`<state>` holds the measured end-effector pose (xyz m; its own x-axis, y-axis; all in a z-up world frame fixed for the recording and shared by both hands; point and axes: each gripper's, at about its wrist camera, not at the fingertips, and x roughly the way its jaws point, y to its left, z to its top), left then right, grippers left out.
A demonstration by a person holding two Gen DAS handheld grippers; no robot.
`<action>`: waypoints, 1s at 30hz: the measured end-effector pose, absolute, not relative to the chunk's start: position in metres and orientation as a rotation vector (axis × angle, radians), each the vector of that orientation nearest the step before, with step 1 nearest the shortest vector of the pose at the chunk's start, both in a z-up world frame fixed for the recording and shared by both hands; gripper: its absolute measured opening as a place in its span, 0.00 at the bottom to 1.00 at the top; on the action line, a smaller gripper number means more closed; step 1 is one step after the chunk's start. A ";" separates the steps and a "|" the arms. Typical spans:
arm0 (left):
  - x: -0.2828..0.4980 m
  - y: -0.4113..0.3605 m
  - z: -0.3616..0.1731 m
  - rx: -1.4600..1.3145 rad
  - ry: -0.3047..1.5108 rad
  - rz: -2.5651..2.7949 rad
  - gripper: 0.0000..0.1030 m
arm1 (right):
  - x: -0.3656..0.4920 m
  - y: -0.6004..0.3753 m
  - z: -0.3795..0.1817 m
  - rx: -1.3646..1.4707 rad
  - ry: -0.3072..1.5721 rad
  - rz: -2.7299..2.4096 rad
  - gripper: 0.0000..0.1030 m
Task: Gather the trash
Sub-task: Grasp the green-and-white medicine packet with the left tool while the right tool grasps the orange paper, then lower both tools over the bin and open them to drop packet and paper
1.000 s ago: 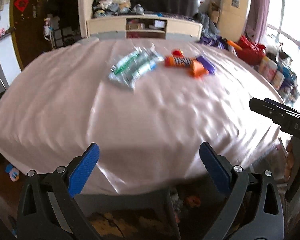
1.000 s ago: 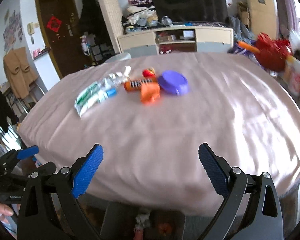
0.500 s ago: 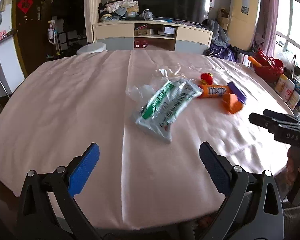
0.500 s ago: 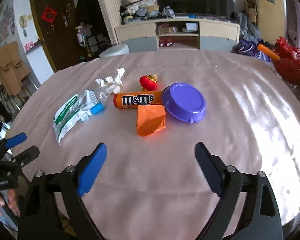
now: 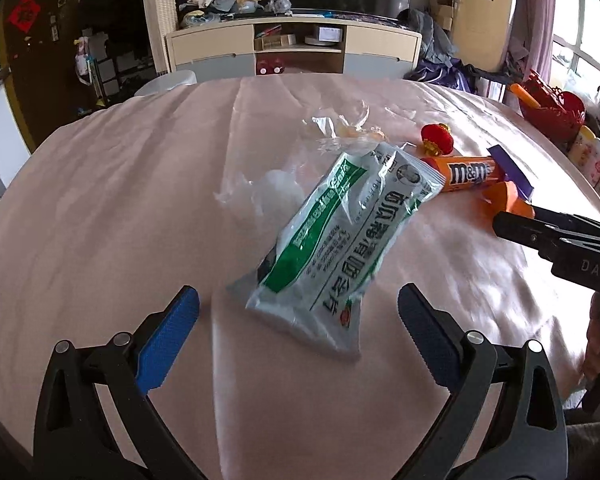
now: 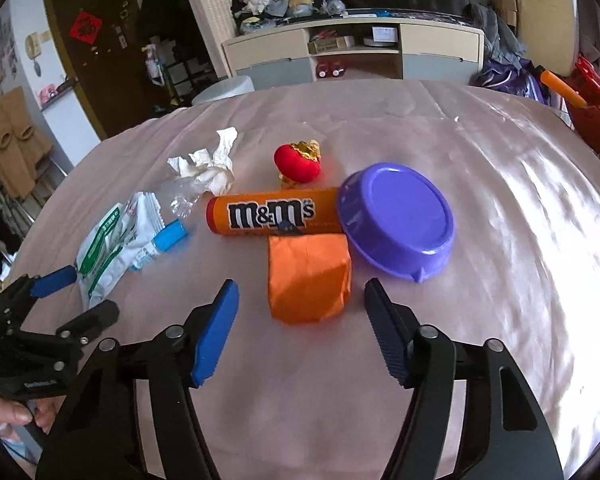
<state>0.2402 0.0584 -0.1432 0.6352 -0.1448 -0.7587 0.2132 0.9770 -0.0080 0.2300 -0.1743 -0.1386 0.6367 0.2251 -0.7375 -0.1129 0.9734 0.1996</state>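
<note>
A green and white plastic packet (image 5: 340, 236) lies on the pink tablecloth, just ahead of my open, empty left gripper (image 5: 298, 308); it also shows in the right wrist view (image 6: 112, 248). Crumpled clear plastic (image 5: 332, 128) lies beyond it. An orange wrapped packet (image 6: 308, 276) lies just ahead of my open, empty right gripper (image 6: 302, 300). Behind it lie an orange M&M's tube (image 6: 272, 216), a crumpled white tissue (image 6: 208, 164) and a red ornament (image 6: 298, 160). The right gripper's side shows in the left wrist view (image 5: 556, 236).
A purple upturned dish (image 6: 396, 220) sits right of the orange packet. The round table (image 6: 520, 200) drops off on all sides. A TV cabinet (image 6: 352, 52) stands behind it, with bottles (image 5: 592, 156) and red decorations (image 5: 556, 104) at the right.
Both grippers have moved forward and down over the table. The green packet now lies right before the left gripper and the orange packet before the right; the right jaws stand somewhat narrower.
</note>
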 end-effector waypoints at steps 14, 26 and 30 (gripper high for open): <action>0.203 0.052 -0.134 0.130 0.841 -0.244 0.51 | 0.203 -0.168 -0.125 0.083 0.860 0.225 0.37; 0.108 0.035 -0.102 0.110 0.784 -0.300 0.50 | 0.109 -0.196 -0.086 0.077 0.777 0.276 0.37; 0.076 0.023 -0.103 0.103 0.786 -0.326 0.50 | 0.080 -0.206 -0.086 0.066 0.778 0.277 0.38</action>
